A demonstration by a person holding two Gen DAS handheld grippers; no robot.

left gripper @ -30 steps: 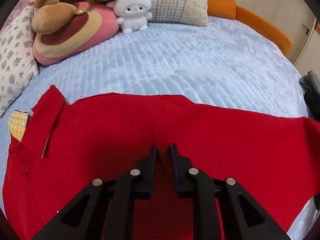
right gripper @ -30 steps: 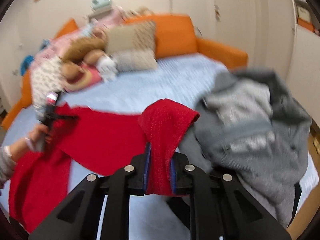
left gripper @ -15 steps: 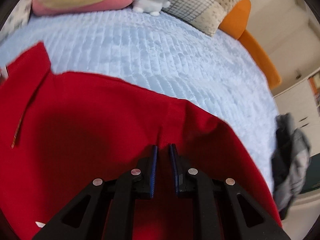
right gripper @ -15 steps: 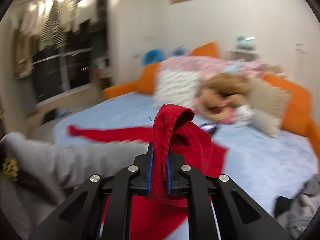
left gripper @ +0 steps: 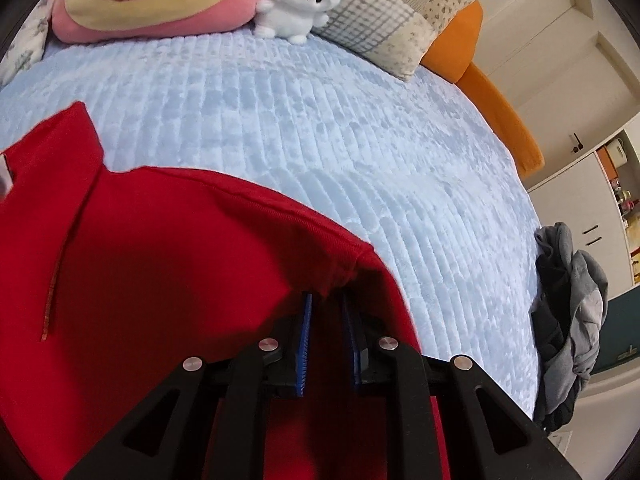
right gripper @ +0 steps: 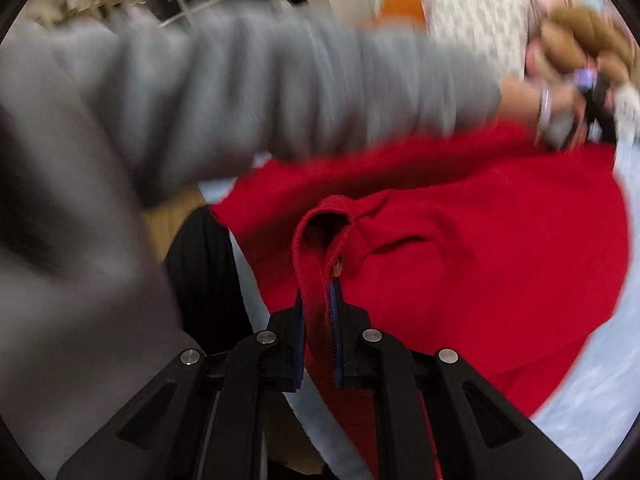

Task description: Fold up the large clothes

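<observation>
Jaws of both grippers pinching red garment [left gripper: 160, 264], folds between pads

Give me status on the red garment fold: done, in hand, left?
Done: the red garment lies partly spread on the blue bedspread.
In hand: the right claw is shut on a ribbed edge, over the spread part; the left claw pinches a fold of it.
Left: no finished fold visible yet; the grey clothes at the bed's edge lie crumpled.
</observation>
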